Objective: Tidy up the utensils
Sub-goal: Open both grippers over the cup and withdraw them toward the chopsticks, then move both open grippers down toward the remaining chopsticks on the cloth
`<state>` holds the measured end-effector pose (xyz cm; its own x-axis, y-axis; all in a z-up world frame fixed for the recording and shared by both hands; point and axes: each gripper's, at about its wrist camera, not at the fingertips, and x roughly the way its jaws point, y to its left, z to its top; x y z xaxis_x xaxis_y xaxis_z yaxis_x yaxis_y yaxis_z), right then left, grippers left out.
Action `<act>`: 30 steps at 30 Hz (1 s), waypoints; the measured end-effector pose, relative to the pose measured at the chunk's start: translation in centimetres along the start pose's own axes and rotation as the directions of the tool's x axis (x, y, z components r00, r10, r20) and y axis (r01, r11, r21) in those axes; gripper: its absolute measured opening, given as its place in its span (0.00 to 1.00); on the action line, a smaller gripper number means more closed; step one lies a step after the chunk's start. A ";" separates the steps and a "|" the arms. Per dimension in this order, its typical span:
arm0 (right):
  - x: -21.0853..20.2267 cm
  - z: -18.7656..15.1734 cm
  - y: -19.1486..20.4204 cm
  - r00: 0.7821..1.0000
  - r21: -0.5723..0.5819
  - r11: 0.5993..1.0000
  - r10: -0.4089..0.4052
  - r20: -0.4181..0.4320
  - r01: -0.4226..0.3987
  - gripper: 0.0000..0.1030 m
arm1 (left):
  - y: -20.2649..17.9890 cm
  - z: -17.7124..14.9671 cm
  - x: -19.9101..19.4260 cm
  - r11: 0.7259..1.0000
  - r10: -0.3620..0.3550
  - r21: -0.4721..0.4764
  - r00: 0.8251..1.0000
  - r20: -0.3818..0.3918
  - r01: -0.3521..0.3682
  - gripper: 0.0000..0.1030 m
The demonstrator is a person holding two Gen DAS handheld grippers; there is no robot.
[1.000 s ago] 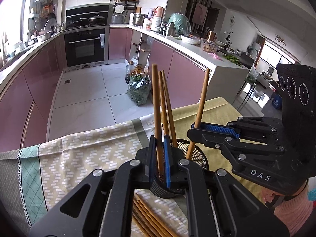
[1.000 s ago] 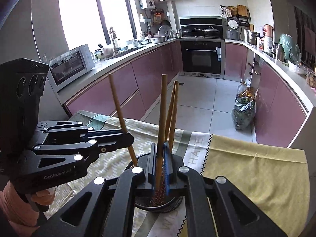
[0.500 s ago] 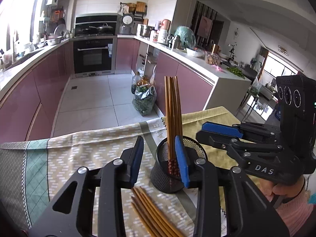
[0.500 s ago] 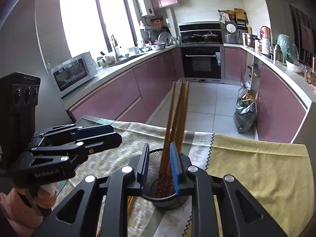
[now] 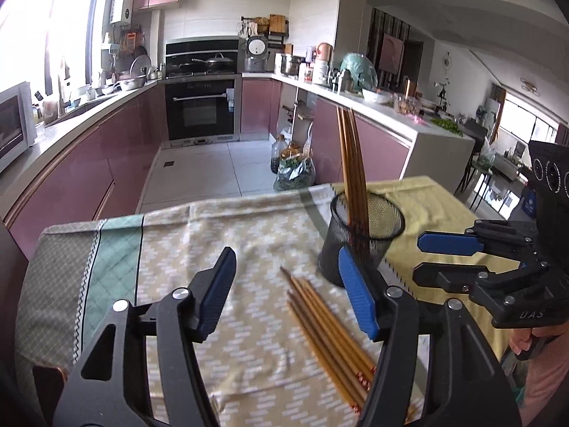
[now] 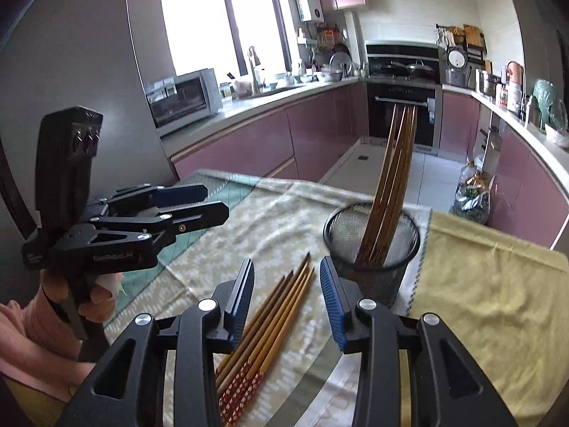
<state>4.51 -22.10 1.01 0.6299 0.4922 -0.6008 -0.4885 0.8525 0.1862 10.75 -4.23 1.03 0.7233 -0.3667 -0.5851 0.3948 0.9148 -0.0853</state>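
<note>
Hovering above the cloth-covered desk (image 5: 249, 235): left claw (image 5: 284, 291), blue pads (image 5: 217, 291) spread wide, gripping nothing. Seen from the right wrist view, the same left claw (image 6: 209, 203) sitting off to the left, well apart from the holder, one finger above the other with a gap between.

Hanging low over the loose chopsticks (image 6: 270, 320): right claw (image 6: 288, 302), pads (image 6: 243, 299) parted, pinching nothing. Appearing at the right edge of the left wrist view, right claw (image 5: 437, 258) pointing toward the holder from the side, fingers apart.

Standing upright on the cloth, where the patterned part meets the yellow part: black mesh holder (image 6: 371, 245), also showing in the left wrist view (image 5: 359, 238). Leaning together inside it, tips down and upper ends tilted against the rim: a bundle of brown chopsticks (image 6: 394, 178), (image 5: 350, 163).

Lying flat on the cloth just beside the holder's base, nearer the cameras: loose chopsticks (image 5: 330, 327), roughly parallel, red-patterned ends pointing toward the claws, thin tips pointing toward the holder.

Showing behind: pink kitchen cabinets (image 5: 106, 163), a black oven (image 5: 201, 110).
</note>
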 end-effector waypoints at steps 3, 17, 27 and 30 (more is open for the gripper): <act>1.6 -1.7 -0.3 0.998 0.042 0.999 0.020 -0.058 -0.018 0.35 | 0.0 -2.1 0.8 1.000 -0.004 -0.001 0.998 -0.059 0.004 0.58; 4.8 -6.2 -0.2 0.984 0.124 0.992 0.005 -0.178 0.018 0.35 | 0.0 -8.5 5.0 0.999 -0.015 -0.053 0.968 -0.249 0.001 0.54; 5.6 -6.8 0.2 0.977 0.099 0.994 -0.032 -0.209 0.054 0.35 | -0.5 -9.4 5.5 0.999 -0.022 -0.052 0.961 -0.276 0.008 0.54; 5.9 -6.8 0.3 0.975 0.091 0.994 -0.045 -0.216 0.066 0.35 | -0.7 -9.5 5.7 0.999 -0.023 -0.049 0.958 -0.286 0.009 0.54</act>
<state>3.97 -20.16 -7.79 0.5058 0.4035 -0.7625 -0.3886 0.8957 0.2162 9.20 -5.32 -9.94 0.5217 -0.3234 -0.7894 0.3728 0.9188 -0.1300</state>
